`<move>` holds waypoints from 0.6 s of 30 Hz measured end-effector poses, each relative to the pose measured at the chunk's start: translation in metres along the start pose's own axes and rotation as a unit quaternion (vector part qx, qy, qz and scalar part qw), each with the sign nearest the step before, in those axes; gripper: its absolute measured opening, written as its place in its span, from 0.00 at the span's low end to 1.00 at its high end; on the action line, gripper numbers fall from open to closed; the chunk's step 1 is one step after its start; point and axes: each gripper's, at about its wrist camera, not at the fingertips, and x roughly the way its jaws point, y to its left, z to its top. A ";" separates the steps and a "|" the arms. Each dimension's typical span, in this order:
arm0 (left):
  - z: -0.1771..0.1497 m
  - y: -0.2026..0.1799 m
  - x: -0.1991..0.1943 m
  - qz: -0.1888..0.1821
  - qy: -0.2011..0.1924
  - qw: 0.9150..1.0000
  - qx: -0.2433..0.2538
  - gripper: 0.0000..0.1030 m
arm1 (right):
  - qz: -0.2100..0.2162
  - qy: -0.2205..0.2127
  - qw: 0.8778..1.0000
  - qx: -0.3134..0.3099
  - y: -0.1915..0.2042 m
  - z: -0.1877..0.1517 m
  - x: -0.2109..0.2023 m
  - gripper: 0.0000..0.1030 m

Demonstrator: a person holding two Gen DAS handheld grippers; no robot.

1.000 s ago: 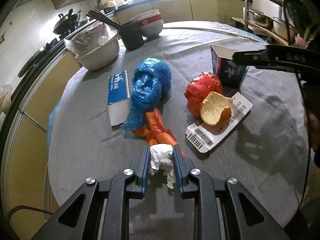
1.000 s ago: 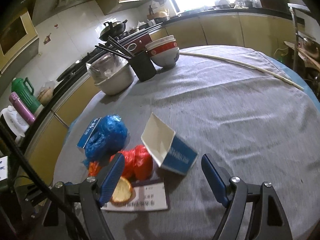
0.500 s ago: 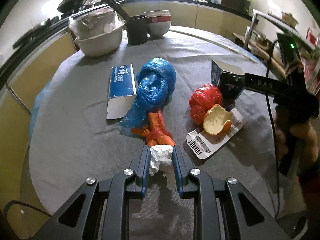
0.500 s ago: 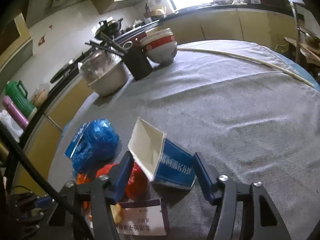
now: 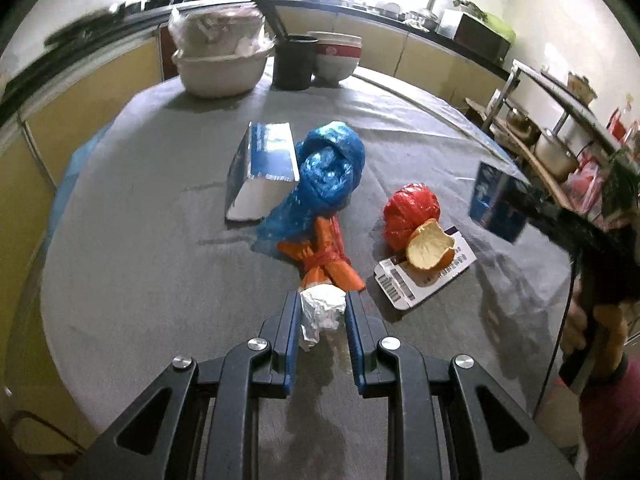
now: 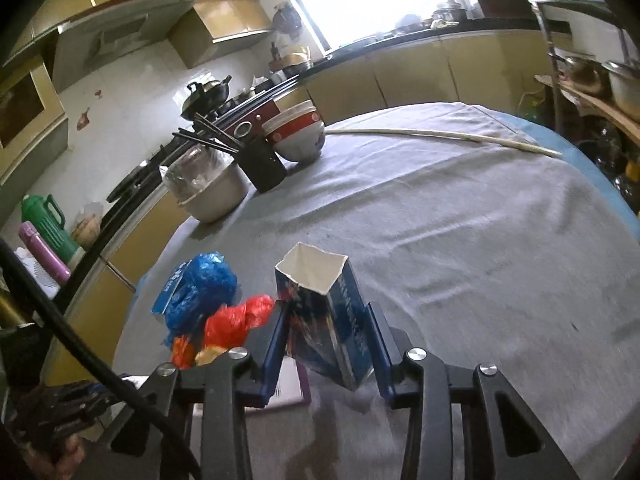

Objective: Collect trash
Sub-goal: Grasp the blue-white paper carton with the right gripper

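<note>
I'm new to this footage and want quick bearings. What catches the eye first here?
The bright pile mid-table: a knotted blue bag beside a red bag, with an orange peel on a barcoded card. Up front, the left gripper pinches a white paper wad; the right gripper clamps an open blue carton.

My left gripper [image 5: 323, 312] has a crumpled white tissue [image 5: 320, 309] pinched between its blue fingers [image 5: 291, 322], right above the grey worktop [image 5: 140, 264], with the orange bag [image 5: 326, 254] just beyond and the right gripper [image 5: 520, 200] clamping a blue carton [image 5: 494, 206].
</note>
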 end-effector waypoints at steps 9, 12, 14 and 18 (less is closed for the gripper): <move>-0.029 0.006 -0.002 -0.025 0.010 1.000 0.001 0.24 | 0.011 0.000 1.000 0.017 -0.007 -0.037 -0.049 0.40; -0.041 0.002 0.003 -0.024 0.021 0.999 0.013 0.60 | 0.009 0.006 1.000 0.018 -0.008 -0.051 -0.056 0.39; -0.049 -0.004 0.006 -0.005 0.020 0.999 0.030 0.63 | 0.009 0.013 1.000 0.024 -0.010 -0.060 -0.057 0.39; -0.055 -0.006 0.014 -0.007 0.030 0.999 0.023 0.46 | 0.011 0.015 0.999 0.031 -0.011 -0.069 -0.061 0.39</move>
